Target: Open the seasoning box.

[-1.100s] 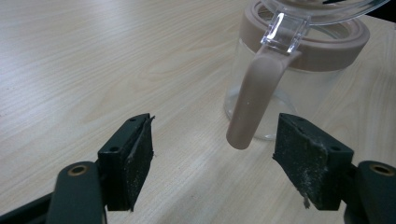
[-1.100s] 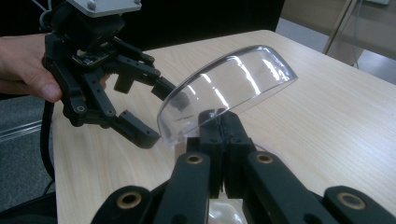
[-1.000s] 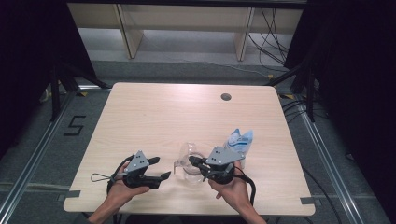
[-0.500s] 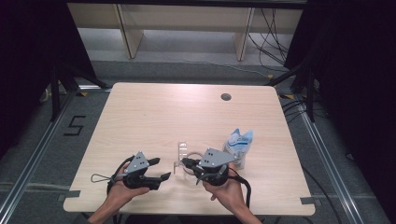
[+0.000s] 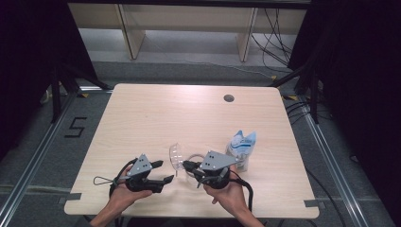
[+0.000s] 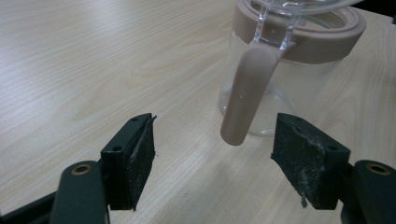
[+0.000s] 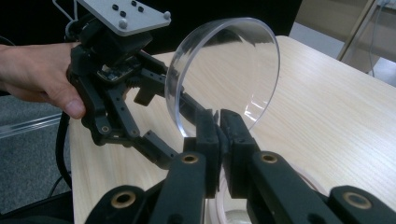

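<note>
A glass jar [image 6: 280,84] with a brown rim ring and a hanging brown clasp [image 6: 245,93] stands near the table's front edge. Its clear round lid [image 7: 229,70] is swung up on edge, seen also in the high view [image 5: 176,156]. My right gripper [image 7: 219,126] is shut on the lid's rim; its jaws have just eased open a little while still pinching it. In the high view the right gripper [image 5: 187,168] sits over the jar. My left gripper [image 6: 215,163] is open, its jaws either side of the clasp without touching it, just left of the lid [image 5: 164,171].
A blue and white bag [image 5: 242,146] stands just right of the jar. A dark round hole [image 5: 229,98] marks the table's far right. The wooden tabletop [image 5: 156,118] stretches away behind the jar. The person's hand [image 7: 37,74] grips the left gripper.
The right gripper has shifted a little to the left, and the clear lid has swung left with it towards the left gripper. The left gripper has stayed put.
</note>
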`<state>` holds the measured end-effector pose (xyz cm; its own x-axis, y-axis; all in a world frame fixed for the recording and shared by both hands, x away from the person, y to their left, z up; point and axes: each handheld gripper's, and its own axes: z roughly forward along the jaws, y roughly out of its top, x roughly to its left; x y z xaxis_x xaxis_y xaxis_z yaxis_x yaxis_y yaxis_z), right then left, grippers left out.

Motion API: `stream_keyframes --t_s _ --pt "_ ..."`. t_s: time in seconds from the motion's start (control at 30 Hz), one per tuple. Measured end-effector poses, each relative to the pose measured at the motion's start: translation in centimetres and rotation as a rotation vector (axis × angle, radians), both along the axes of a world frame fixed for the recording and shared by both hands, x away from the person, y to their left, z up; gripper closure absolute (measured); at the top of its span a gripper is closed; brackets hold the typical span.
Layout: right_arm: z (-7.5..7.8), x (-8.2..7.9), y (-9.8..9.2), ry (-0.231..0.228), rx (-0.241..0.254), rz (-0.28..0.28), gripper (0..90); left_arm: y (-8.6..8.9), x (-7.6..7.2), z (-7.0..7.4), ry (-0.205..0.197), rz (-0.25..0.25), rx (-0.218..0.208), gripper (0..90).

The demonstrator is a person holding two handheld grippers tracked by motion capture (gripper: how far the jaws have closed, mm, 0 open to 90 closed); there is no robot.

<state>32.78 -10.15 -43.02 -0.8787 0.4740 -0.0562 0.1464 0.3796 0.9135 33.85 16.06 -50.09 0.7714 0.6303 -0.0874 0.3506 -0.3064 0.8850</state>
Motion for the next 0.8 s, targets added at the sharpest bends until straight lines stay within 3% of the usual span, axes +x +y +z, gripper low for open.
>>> stream_keyframes --t_s 0.23,0.37,0.4,0.43,0.53,0.57,0.63,0.7,0.73,0.8 --pt "0.4 -0.2 -1.3 -0.007 0.021 -0.015 81.1 -0.2 0.0 -0.2 0.005 -0.005 0.002 29.7" --pt "0.8 -0.6 -2.8 0.018 0.037 -0.041 75.2 -0.3 0.0 -0.2 -0.001 -0.003 0.002 30.1" --pt "0.9 -0.6 -3.3 0.000 0.038 -0.051 72.3 -0.3 0.0 -0.2 -0.002 -0.006 -0.008 30.2" --pt "1.0 -0.8 -3.6 0.017 0.045 -0.061 68.6 -0.4 0.0 -0.2 -0.001 -0.003 -0.012 30.3" --pt "1.3 -0.9 -4.9 -0.001 0.061 -0.079 60.1 -0.3 0.0 -0.2 -0.001 -0.009 -0.007 30.2" --pt "1.4 -1.1 -5.2 0.026 0.080 -0.106 56.4 -0.4 0.0 -0.1 0.000 -0.007 -0.013 30.1" --pt "1.6 -1.0 -6.1 -0.015 0.077 -0.102 52.3 -0.4 0.0 -0.1 0.000 -0.005 -0.016 30.0" --pt "1.8 -1.4 -6.7 0.001 0.091 -0.125 46.6 -0.4 0.0 -0.1 0.001 -0.006 -0.017 29.8" --pt "1.9 -1.5 -7.1 -0.024 0.082 -0.131 45.5 -0.4 0.0 -0.1 0.001 -0.006 -0.017 29.6" --pt "2.1 -1.9 -7.8 -0.026 0.089 -0.150 43.0 -0.4 0.0 -0.1 0.001 -0.007 -0.017 29.5"
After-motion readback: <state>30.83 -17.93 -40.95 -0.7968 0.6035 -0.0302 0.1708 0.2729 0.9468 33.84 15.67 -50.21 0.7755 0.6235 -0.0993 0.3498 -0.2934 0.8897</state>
